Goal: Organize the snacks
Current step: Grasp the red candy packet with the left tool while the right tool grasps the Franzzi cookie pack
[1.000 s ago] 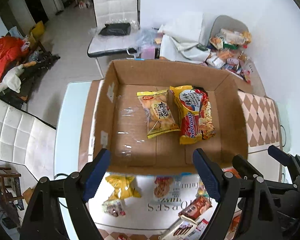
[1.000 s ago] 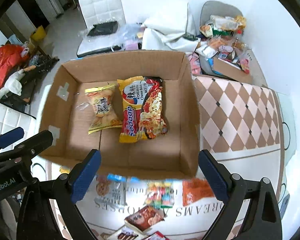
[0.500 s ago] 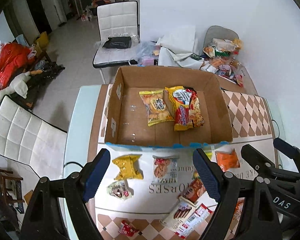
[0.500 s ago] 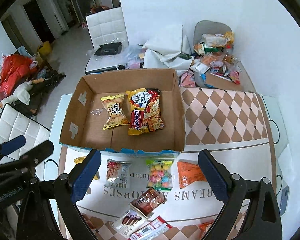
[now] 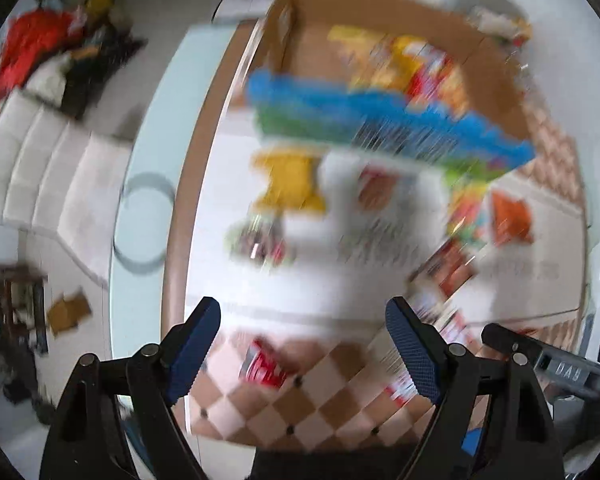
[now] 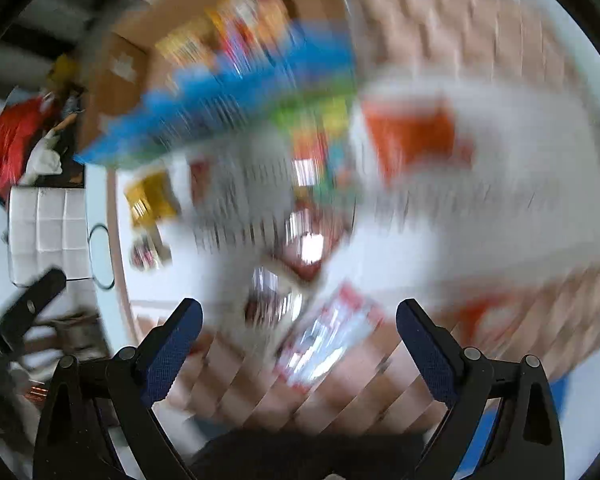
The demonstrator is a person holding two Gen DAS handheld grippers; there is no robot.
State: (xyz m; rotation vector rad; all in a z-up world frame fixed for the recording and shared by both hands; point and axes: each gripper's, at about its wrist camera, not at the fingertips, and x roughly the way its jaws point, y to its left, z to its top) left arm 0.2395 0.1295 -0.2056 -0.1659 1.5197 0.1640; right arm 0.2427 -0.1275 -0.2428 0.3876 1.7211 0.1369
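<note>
Bright, even daylight throughout; no hard shadows. Heavy motion blur over the cardboard box (image 5: 496,80) and everything in front of it, packets smeared to colour streaks, white glare patches just before the box (image 6: 116,92). Strong fisheye bending, black corners.

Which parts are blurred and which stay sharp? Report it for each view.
Left wrist view: box and snacks smeared by motion, left gripper crisp, jaws open. Right wrist view: heavier smear, packets unreadable, glare on a foil packet; right gripper sharp and open. Both bow at the edges.
</note>
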